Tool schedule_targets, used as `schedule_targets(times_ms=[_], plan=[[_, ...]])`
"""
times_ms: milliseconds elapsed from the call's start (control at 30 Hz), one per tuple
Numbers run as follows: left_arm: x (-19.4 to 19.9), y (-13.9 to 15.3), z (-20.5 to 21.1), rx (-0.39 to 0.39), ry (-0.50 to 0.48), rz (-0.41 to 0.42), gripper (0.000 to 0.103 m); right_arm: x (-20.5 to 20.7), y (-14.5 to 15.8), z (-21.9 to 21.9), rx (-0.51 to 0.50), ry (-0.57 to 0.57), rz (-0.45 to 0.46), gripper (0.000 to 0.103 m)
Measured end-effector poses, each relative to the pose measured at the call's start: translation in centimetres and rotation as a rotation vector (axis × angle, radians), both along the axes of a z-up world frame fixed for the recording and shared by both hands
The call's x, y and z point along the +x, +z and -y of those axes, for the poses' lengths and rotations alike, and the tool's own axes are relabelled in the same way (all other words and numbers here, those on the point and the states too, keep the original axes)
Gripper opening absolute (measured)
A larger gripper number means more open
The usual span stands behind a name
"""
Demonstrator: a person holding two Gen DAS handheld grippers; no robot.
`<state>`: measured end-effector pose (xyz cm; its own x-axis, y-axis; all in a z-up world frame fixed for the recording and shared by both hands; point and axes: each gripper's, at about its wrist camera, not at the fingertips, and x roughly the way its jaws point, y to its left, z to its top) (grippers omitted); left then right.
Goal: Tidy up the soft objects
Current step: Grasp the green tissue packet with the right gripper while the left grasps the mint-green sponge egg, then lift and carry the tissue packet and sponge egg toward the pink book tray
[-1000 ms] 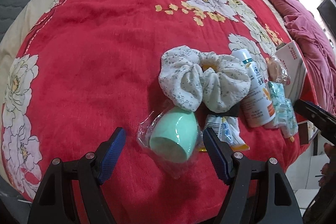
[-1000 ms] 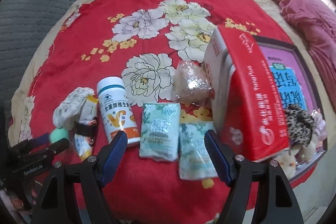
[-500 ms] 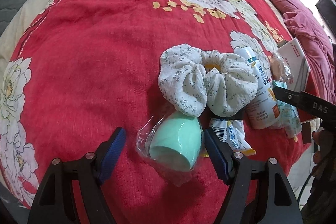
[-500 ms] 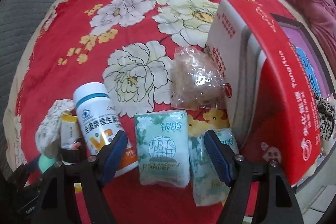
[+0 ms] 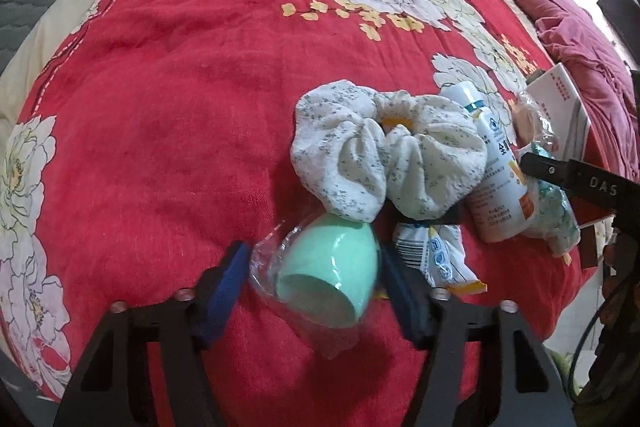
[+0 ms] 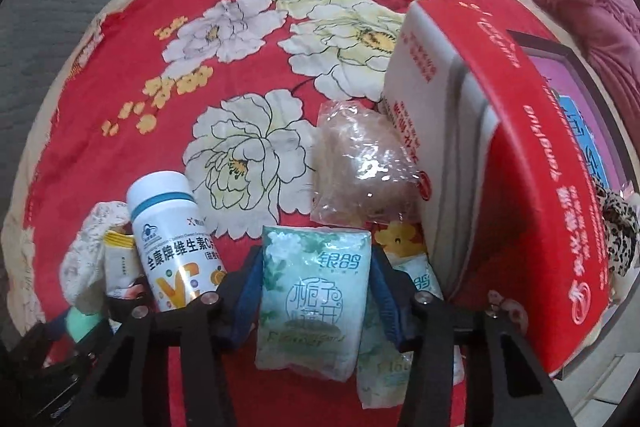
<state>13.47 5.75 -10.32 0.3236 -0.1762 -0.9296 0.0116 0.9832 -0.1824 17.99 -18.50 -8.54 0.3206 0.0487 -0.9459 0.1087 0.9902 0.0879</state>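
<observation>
Left gripper (image 5: 312, 283): jaws have just been closing vs the earlier frames, now narrowed round the mint sponge (image 5: 330, 269) in its clear wrap; right pad meets the wrap, left pad sits at the film's edge, firm squeeze hard to call. Right gripper (image 6: 316, 291) has dropped lower and its jaws have been closing too; both blue pads now touch the sides of the green tissue pack (image 6: 314, 301), which earlier lay loose between wide jaws. Both grippers point steeply down at the red floral blanket (image 5: 180, 87). Speckled scrunchie (image 5: 384, 155) lies at 12 o'clock of the sponge, touching it. Vitamin bottle (image 6: 172, 243) at 10 o'clock of the tissue pack; red box (image 6: 516, 187) at 2 o'clock.
</observation>
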Motion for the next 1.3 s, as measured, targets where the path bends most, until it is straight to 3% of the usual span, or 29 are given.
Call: schedule_targets(times_ms=[233, 500, 800, 1300], plan=[[-0.5, 0.3, -0.5, -0.023, 0.021, 0.001, 0.053, -1.6, 2.4, 1.3, 0.065, -0.003, 0.054, 0.051], [-1.3, 1.6, -1.0, -0.065, 0.033, 0.014, 0.051, -2.1, 4.6, 3.1, 0.168, -0.020, 0.083, 0.051], [-2.3, 3.1, -0.8, -0.083, 0.034, 0.037, 0.048, -3.2, 7.4, 3.2, 0.176, 0.001, 0.128, 0.051], [-4.5, 9.7, 0.8, -0.074, 0.011, 0.149, 0.048, -5.7, 11.4, 3.5, 0.212, 0.029, 0.209, 0.051]])
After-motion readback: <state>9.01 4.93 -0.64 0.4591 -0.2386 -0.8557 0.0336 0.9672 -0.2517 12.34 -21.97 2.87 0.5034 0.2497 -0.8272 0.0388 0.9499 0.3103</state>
